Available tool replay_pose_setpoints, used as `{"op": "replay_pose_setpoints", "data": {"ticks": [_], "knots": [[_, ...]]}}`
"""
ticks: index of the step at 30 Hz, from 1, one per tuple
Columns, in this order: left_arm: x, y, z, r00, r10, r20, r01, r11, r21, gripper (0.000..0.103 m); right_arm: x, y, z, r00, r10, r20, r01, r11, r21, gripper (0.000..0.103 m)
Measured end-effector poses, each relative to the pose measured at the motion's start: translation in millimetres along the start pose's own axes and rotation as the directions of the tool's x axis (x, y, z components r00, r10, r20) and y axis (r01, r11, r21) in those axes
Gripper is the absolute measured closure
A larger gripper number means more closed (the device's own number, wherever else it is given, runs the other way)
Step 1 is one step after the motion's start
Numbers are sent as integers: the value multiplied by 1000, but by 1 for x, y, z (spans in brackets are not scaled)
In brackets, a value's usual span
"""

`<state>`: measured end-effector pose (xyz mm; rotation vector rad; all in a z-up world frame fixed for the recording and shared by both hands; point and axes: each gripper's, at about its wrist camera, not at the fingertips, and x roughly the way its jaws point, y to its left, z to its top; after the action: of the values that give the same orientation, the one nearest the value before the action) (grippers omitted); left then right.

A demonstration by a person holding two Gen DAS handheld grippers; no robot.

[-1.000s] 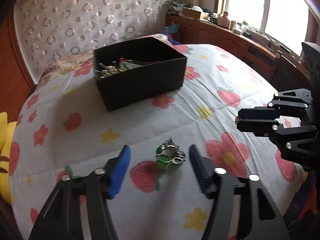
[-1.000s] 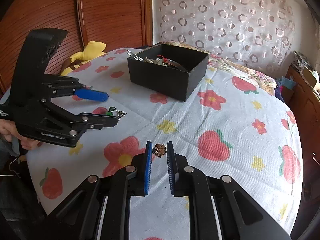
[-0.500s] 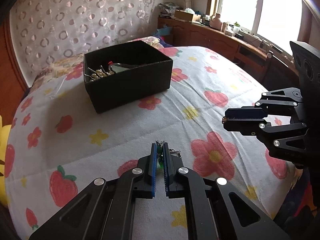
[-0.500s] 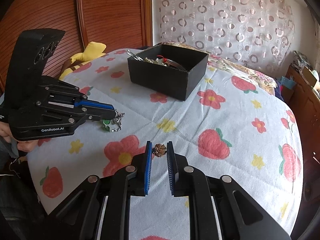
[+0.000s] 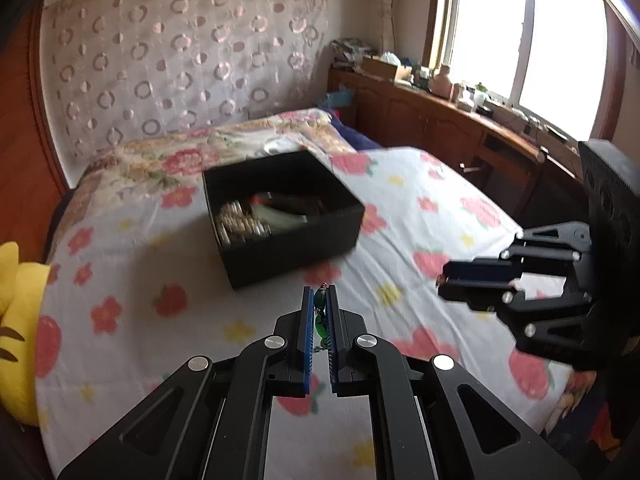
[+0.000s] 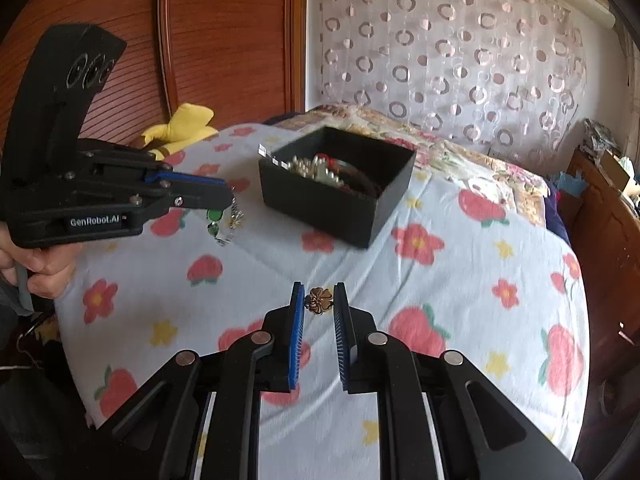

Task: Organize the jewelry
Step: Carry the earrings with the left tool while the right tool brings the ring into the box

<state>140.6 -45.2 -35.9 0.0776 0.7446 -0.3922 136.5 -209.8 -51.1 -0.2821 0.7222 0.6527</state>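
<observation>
You are risking a snag: the silvery chain of the green-stoned metal necklace [image 6: 222, 220] is dangling loose below your left gripper [image 5: 320, 300], clamped on its beads, and could catch the rim of the matte black square box [image 6: 340, 204] far ahead. Your right gripper [image 6: 319, 300] is pinching the bronze flower-shaped ring [image 6: 319, 300] above the soft floral bedsheet [image 6: 460, 280]

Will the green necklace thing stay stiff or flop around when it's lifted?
Probably floppy: the green bead jewelry dangles in loose strands below the left gripper. It may swing, and a thin chain might snag on the black box rim.
</observation>
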Motion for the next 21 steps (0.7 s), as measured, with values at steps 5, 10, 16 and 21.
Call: {"op": "replay_pose_setpoints", "data": {"ticks": [5,10,16,21], "knots": [[-7,8,26,999,14,41,-14,1000,-7,98,3,-4,20,1000,-6,25,6,1000,1,87],[-8,19,53,996,49,70,-48,999,-15,98,10,-10,43,999,-9,46,8,1000,8,87],[3,28,74,995,68,68,-66,997,-26,98,25,-19,69,999,-20,50,19,1000,20,87],[24,35,85,996,79,42,-78,996,-38,98,52,-29,82,999,-35,19,35,999,32,87]]}}
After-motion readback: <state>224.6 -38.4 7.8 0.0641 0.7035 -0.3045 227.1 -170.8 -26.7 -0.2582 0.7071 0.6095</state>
